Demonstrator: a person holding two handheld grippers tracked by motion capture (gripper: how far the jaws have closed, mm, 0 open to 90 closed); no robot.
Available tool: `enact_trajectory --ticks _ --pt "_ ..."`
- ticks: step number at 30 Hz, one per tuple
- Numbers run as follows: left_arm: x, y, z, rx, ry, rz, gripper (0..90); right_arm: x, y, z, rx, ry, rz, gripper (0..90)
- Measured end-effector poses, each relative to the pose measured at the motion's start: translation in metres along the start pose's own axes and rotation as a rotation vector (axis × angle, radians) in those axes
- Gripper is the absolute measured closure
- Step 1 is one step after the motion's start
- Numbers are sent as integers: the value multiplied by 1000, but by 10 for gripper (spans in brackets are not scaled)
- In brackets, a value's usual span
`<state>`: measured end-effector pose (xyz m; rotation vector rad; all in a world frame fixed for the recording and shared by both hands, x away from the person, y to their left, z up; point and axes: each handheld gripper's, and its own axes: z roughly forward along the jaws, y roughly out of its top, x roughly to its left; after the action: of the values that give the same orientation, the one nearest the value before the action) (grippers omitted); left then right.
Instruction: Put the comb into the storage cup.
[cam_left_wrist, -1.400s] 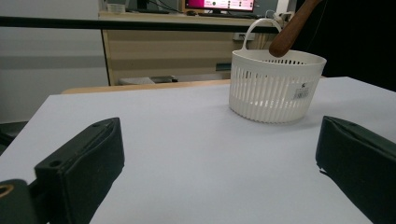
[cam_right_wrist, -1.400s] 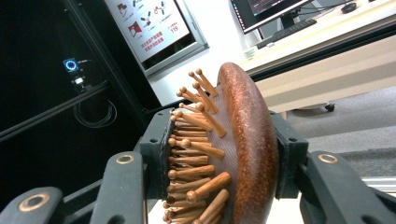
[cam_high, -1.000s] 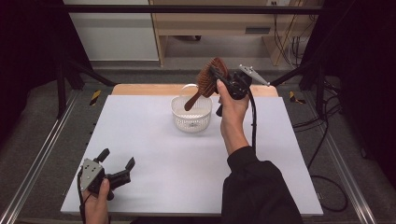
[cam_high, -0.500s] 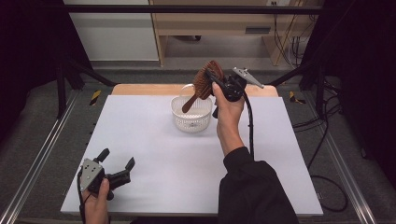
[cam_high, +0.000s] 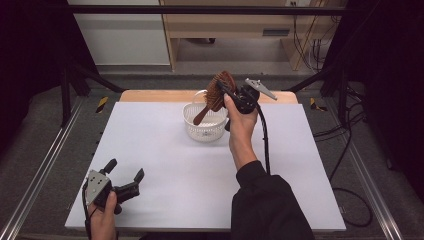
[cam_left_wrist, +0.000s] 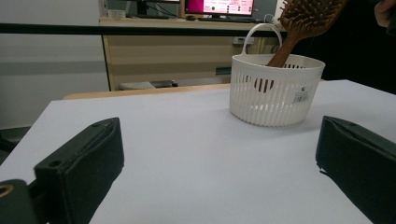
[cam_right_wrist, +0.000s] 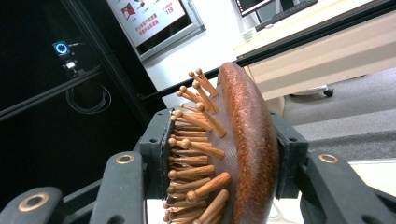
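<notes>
A brown wooden hairbrush (cam_high: 218, 90) hangs tilted over a white slatted basket (cam_high: 200, 131) at the far middle of the white table; its handle tip dips inside the basket (cam_left_wrist: 299, 98). My right gripper (cam_high: 226, 91) is shut on the brush head, one pad on the bristles and the other on the rounded back (cam_right_wrist: 247, 149). In the left gripper view the brush (cam_left_wrist: 301, 25) leans down into the basket from the upper right. My left gripper (cam_high: 125, 176) rests near the table's front left corner, jaws wide apart and nothing between them.
The white table (cam_high: 165, 165) has a wooden strip along its far edge (cam_high: 150, 95). Metal frame rails (cam_high: 42, 170) run along both sides. A wooden desk with monitors (cam_left_wrist: 219, 7) stands behind. Cables lie on the floor at the right (cam_high: 350, 150).
The right gripper has come down a little with the brush, so the handle now reaches lower into the basket. The left gripper has stayed put.
</notes>
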<state>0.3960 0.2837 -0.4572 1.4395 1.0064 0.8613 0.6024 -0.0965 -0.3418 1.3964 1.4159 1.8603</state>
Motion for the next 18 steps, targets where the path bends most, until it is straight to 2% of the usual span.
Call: enact_trajectory --ticks 18 --pt "0 0 0 -4 -5 5 11 -4 -17 3 12 -5 12 505"
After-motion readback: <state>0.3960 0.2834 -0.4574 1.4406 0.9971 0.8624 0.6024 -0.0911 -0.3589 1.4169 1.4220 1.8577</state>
